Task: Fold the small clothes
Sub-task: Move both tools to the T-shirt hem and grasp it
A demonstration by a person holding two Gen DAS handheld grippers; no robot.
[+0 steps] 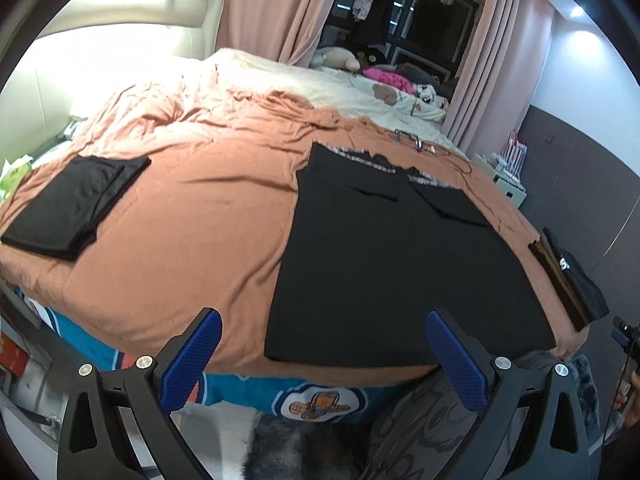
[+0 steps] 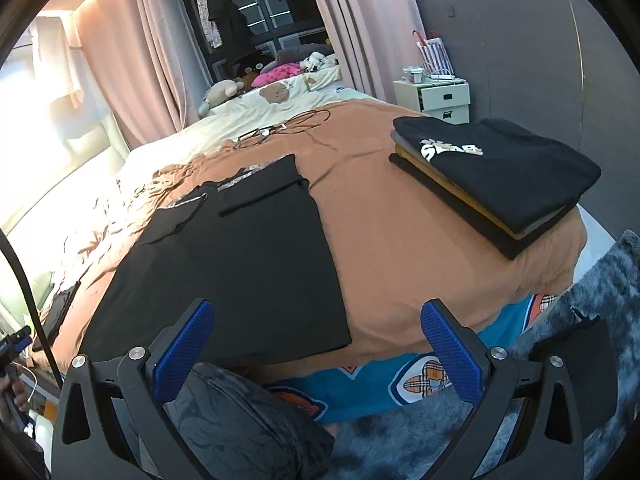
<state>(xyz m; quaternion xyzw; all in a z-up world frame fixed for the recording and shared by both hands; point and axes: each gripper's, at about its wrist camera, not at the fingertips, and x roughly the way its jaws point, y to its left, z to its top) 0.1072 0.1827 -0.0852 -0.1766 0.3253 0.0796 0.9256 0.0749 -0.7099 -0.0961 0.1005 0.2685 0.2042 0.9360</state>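
Lying flat on orange bedsheet [image 1: 208, 208]: black partly folded garment [image 1: 384, 264]. Left gripper [image 1: 322, 344] and right gripper [image 2: 316, 334] held near bed edge, jaws wide, empty.

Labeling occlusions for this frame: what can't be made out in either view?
- Black garment: near hem, right wrist view, hidden behind the left finger of the right gripper.
- Stack: left wrist view, squeezed at the fisheye edge; layers can't be counted there.
- Folded black piece: right wrist view, only a sliver at the left edge.
- Items on the nightstand: too small to identify.
- Left gripper: open, holding nothing.
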